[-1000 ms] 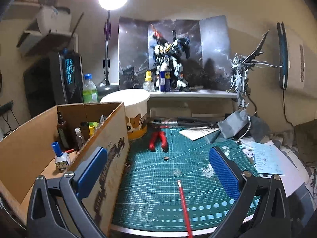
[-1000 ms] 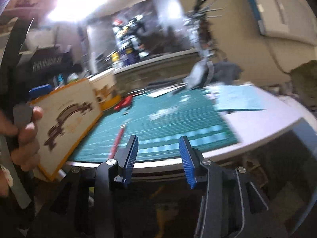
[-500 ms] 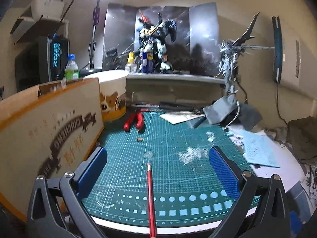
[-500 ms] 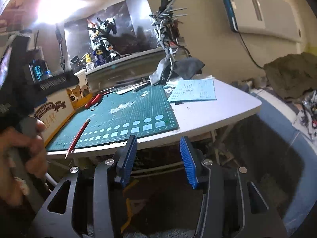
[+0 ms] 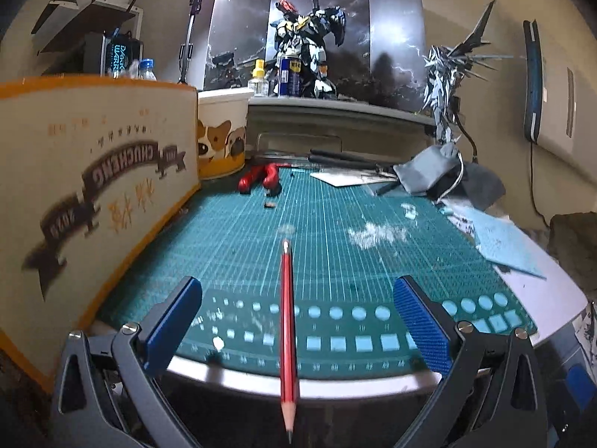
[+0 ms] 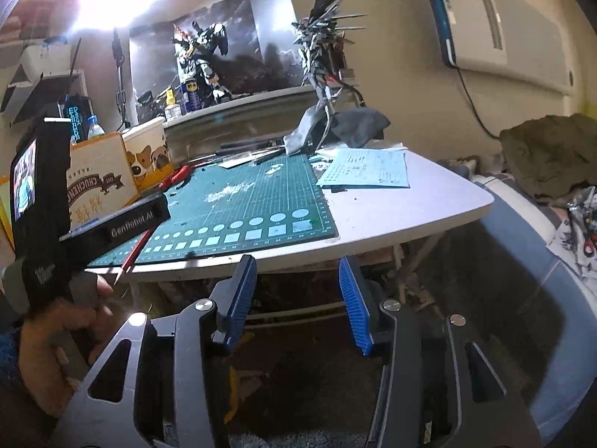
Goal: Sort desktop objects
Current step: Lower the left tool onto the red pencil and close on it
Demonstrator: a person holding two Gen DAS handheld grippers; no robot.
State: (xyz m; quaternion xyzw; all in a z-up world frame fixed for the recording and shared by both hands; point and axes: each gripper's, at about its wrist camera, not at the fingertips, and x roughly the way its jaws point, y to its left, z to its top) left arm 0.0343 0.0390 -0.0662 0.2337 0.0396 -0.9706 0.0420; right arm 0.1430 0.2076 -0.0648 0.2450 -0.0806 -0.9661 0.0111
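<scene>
A cluttered hobby table (image 6: 429, 201) under a bright lamp, green cutting mat (image 5: 335, 254) in the middle.
A red pencil (image 5: 287, 321) lies on the mat, its sharpened tip overhanging the near edge, between the spread, empty fingers of the left claw (image 5: 298, 321). The right claw (image 6: 298, 298) hangs released below the table edge. Cardboard box (image 5: 93, 194) at left.

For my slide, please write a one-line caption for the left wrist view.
Open left gripper lined up on a red pencil overhanging the front edge of the green cutting mat, beside a cardboard box.
</scene>
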